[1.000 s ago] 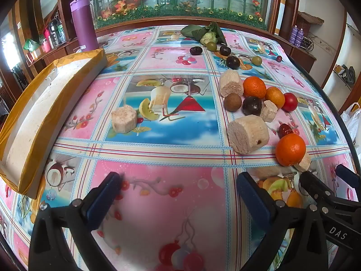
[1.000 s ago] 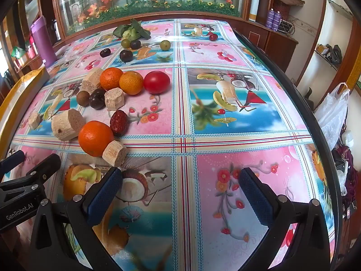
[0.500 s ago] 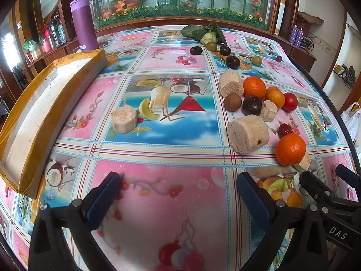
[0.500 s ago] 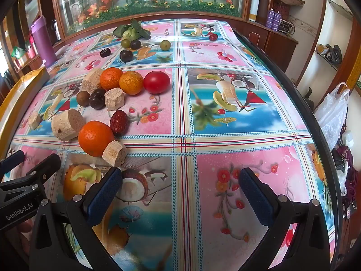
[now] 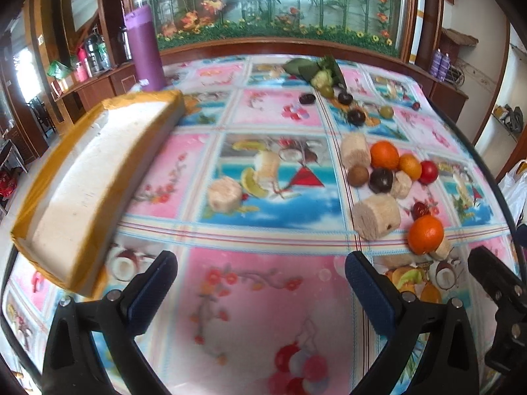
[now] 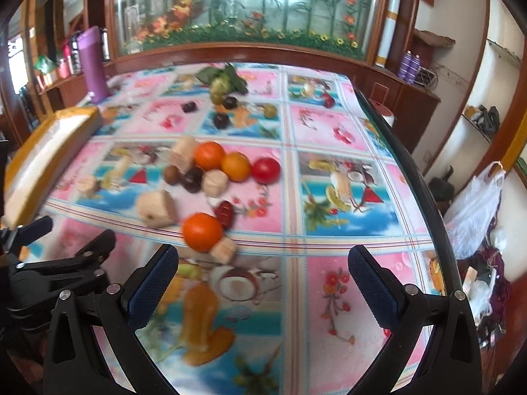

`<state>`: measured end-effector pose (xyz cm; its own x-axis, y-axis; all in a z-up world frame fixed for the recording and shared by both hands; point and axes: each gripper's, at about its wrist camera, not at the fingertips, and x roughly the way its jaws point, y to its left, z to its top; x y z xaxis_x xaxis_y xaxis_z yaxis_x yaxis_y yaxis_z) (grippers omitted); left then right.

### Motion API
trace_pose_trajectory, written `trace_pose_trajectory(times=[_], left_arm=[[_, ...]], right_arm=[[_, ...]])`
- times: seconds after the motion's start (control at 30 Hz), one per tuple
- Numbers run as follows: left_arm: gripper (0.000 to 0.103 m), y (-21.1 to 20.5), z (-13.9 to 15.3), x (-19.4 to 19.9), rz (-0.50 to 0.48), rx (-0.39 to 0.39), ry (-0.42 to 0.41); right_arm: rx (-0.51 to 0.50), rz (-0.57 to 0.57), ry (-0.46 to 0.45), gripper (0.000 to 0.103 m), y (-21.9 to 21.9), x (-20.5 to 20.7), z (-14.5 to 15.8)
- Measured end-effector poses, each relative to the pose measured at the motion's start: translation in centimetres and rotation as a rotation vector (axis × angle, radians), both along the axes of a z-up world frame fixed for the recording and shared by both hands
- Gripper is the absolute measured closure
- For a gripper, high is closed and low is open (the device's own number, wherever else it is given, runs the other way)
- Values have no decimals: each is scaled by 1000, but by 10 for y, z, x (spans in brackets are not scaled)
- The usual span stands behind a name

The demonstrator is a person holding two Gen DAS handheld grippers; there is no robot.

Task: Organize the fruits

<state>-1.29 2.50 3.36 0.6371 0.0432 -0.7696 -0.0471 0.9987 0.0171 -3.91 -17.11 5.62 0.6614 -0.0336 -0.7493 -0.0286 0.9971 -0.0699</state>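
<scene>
Both your grippers have lifted and pulled back; nothing on the table has moved.

Your left gripper (image 5: 260, 283) and right gripper (image 6: 263, 279) both gape wide, holding nothing, above the table's (image 6: 329, 131) near edge. The fruit cluster (image 6: 210, 171) sits mid-table toward the right edge, the nearest orange (image 5: 425, 234) touching a wood block (image 5: 440, 250). The tray (image 5: 92, 181) lies along the left edge.

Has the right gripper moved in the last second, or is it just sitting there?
Yes. The right gripper has pulled back and up: the nearest orange, fixed on the table, now sits farther off, and more of the far cabinet shows.
</scene>
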Motion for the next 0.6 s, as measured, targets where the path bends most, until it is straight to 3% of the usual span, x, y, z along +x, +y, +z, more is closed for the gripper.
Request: trace_pose_trajectory(times=[0.2,0.37,0.6], left_arm=[[0,29,31,-24,43,22,-48],[0,47,43,-41,99,-27,-91],[0,36,55,-49,46,16,-159]], right_arm=[[-3,9,-12,0,9,-18,25],[20,-15,-31,0,7,-22,33],[17,-16,-32,0,13,-28,32]])
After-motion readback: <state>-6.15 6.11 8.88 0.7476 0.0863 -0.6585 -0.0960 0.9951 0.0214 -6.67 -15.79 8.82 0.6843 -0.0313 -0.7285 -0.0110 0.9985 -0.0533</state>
